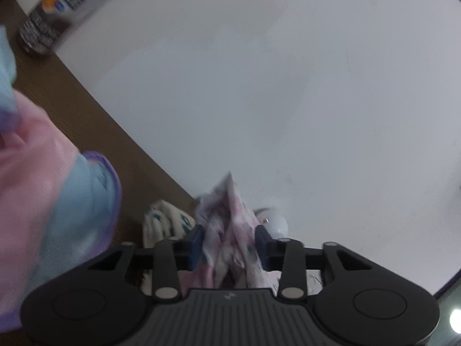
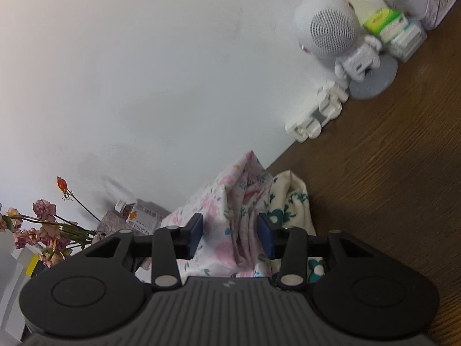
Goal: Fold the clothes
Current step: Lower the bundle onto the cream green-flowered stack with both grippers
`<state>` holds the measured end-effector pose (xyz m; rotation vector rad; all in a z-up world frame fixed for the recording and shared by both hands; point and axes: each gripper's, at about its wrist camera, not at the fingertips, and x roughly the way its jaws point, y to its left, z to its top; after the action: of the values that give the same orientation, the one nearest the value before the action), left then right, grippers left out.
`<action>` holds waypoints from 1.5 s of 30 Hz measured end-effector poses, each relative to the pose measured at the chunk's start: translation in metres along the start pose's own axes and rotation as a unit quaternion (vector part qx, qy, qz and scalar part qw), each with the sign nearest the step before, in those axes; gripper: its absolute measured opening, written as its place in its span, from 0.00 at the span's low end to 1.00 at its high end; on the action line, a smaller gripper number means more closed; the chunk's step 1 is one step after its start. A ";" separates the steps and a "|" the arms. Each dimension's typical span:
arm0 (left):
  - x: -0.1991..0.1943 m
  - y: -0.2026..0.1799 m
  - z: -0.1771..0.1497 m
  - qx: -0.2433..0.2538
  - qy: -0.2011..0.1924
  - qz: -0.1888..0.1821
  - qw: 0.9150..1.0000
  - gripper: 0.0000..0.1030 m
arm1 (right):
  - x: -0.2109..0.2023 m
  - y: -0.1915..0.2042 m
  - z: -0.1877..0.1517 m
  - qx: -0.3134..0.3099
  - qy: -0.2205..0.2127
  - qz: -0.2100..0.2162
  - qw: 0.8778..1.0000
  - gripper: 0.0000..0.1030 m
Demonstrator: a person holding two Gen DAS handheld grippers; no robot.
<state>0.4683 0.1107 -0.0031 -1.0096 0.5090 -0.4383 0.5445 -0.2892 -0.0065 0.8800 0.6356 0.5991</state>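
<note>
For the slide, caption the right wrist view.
Right hand-held gripper pinches bunched floral cloth above a wooden table.

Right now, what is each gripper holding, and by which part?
Both hold the floral cloth: left gripper and right gripper each pinch a bunched fold.

Astronaut figurine (image 2: 343, 40); dried roses (image 2: 43, 225); bottle (image 1: 54, 8)
</note>
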 end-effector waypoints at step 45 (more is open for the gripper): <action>-0.015 -0.002 -0.030 0.032 -0.022 -0.003 0.999 0.44 | -0.012 0.009 0.006 -0.020 -0.023 0.002 1.000 0.32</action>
<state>0.4381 0.0976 -0.0118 -0.9573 0.4507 -0.4343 0.5388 -0.2959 0.0066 0.8550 0.5780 0.5922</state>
